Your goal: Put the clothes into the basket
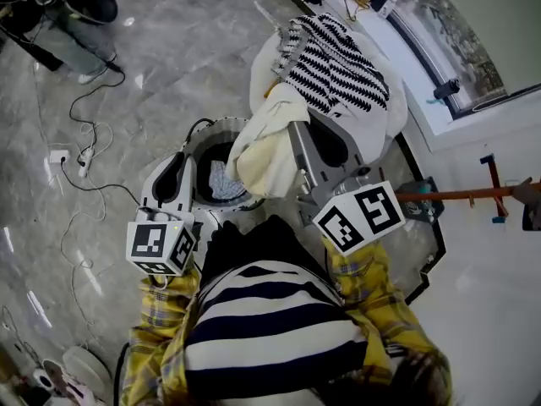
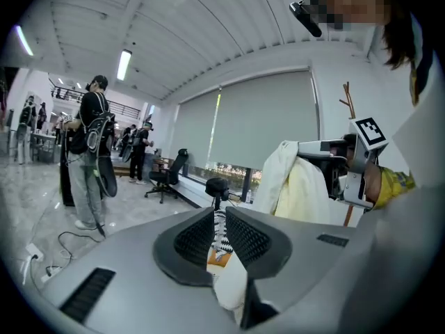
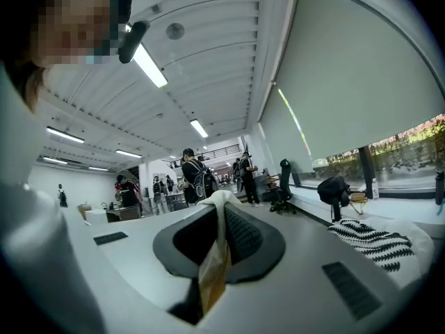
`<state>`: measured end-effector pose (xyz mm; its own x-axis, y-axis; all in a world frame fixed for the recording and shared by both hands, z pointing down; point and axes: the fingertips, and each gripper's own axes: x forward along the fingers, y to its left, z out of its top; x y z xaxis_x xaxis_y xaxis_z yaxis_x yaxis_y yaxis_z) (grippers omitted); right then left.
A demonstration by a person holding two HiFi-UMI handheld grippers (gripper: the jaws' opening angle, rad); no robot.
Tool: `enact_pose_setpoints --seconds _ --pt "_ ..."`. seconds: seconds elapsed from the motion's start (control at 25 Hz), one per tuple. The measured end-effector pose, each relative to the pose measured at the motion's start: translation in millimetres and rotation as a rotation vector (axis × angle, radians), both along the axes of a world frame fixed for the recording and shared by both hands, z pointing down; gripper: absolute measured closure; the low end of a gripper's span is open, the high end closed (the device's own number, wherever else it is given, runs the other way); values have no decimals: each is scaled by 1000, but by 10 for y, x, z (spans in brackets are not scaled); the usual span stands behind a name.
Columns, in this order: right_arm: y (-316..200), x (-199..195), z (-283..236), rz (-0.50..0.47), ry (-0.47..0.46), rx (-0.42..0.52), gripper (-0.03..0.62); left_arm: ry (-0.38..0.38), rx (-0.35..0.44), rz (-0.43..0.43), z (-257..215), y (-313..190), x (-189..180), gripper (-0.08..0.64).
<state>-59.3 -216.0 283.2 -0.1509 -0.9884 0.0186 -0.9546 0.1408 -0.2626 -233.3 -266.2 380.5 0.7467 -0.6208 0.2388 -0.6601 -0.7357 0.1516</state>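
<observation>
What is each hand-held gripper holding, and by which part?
The right hand-held gripper pinches the cream garment by an upper fold, the rest hanging. The left hand-held gripper pinches white fabric; which part cannot be told.

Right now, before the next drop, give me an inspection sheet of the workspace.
Surface: grey polished floor; white-covered round table.
Job's things: basket on the floor, blue-white cloth inside; cream garment held up at its edge; zigzag knit on the table.
Clutter: white items on the floor, too blurred to name.
Grippers: left gripper shut on pale cloth; right gripper shut on the cream garment.
Cables: black cables loose on the floor by a white socket block.
Surroundings: bystander close by; orange stand.
</observation>
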Motion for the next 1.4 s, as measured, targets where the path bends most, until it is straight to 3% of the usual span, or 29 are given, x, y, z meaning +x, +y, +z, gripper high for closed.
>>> enact_pose_setpoints --seconds 0.24,0.48,0.96,1.32,1.4 --pt "-403 -363 358 -160 -17 -79 551 -25 -53 -158 201 -37 -410 502" --pt "-659 -657 769 -317 21 -153 551 -55 -106 -263 430 -77 -540 502" --pt "-776 -1138 2056 -553 109 -432 549 -85 -219 -363 859 -101 -655 502" --pt "-550 -1456 2763 -701 210 -618 549 -114 -293 -369 1161 -67 -691 502" --pt "-523 -1482 2833 -712 250 -642 474 -119 -303 -365 1194 -72 -703 502"
